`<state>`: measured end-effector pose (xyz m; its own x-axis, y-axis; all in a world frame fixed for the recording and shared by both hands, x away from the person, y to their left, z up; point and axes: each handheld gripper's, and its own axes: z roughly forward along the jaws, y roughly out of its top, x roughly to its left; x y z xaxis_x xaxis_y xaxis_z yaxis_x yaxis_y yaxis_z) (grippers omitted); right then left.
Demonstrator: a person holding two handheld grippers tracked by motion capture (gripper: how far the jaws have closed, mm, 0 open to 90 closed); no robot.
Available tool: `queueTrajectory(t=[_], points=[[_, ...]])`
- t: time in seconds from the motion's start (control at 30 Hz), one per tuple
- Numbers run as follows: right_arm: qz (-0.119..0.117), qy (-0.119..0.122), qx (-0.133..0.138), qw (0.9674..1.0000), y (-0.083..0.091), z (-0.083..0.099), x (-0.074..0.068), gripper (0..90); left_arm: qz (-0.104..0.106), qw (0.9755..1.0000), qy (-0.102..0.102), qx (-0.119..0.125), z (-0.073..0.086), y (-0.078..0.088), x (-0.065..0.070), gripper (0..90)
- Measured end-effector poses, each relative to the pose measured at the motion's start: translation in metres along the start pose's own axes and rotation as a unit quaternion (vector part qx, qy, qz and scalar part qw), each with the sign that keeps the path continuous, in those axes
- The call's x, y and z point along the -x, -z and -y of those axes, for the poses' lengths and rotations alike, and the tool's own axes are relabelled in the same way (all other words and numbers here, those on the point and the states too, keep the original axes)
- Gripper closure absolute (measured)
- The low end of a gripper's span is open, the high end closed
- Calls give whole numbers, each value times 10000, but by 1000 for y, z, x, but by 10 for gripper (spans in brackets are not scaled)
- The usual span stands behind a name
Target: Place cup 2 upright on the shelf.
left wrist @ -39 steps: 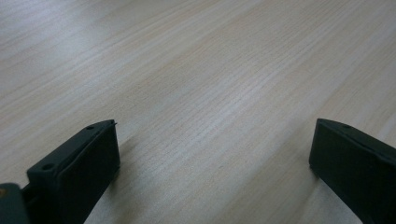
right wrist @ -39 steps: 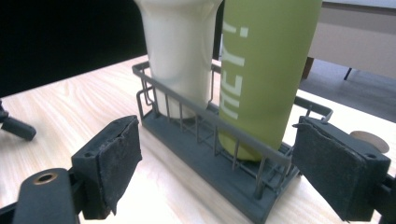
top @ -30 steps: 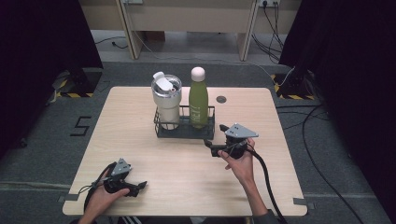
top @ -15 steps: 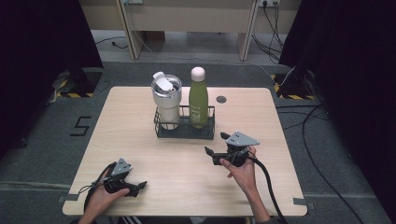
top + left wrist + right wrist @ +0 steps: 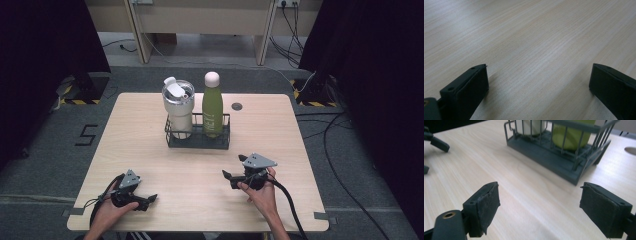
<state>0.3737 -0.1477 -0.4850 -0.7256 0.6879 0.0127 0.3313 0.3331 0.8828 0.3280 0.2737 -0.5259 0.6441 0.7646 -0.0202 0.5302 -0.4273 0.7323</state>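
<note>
Your right gripper [image 5: 231,179] sits in the lower right of the high view, jaws spread wide with nothing between them, pointing toward the frame's left. In the right gripper view the same gripper [image 5: 539,202] looks over bare wood at the wire rack [image 5: 564,152], whose dark base runs across the upper middle of that frame; the rack's near corner lies just above the right-hand jaw, apart from it.

In the high view the wire rack [image 5: 198,141] stands at the centre of the table [image 5: 300,200]. It holds a white tumbler [image 5: 178,107] in its left part and a green bottle [image 5: 212,105] in its right part, both upright. Between the rack's front rail and your two grippers there is a broad strip of open wood.

Your left gripper [image 5: 150,200] rests low at the lower left of the high view, close to the table's near edge, jaws also apart and empty. In the left gripper view its two jaws stand at the bottom corners, with plain tabletop [image 5: 531,50] between and beyond them.

The two grippers are well apart. Your right hand [image 5: 261,195] is near the table's front edge, with free surface to its right up to the side edge. A small round grommet [image 5: 237,106] lies behind the rack, upper centre, near the far edge.
</note>
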Motion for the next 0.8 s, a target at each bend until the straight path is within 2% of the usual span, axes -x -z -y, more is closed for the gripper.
queueTrajectory(t=[0.17,0.4,0.5,0.67,0.77,0.8], points=[[-38,-76,-184,9998,1,14,0,160,-3,10000,2,1,0,0,0,17],[-63,-143,-346,9993,0,24,0,158,-2,10000,1,1,0,0,0,18],[-109,-160,-617,9979,-3,30,0,155,-2,10000,-1,0,0,0,0,18],[-87,-119,-858,9962,-5,32,-2,156,-2,10000,1,1,0,0,0,18],[-42,-76,-1214,9926,-7,33,-3,154,-2,10000,-1,-1,0,0,0,17],[-42,-76,-1214,9926,-7,33,-3,154,-2,10000,-1,-1,0,0,0,17]])
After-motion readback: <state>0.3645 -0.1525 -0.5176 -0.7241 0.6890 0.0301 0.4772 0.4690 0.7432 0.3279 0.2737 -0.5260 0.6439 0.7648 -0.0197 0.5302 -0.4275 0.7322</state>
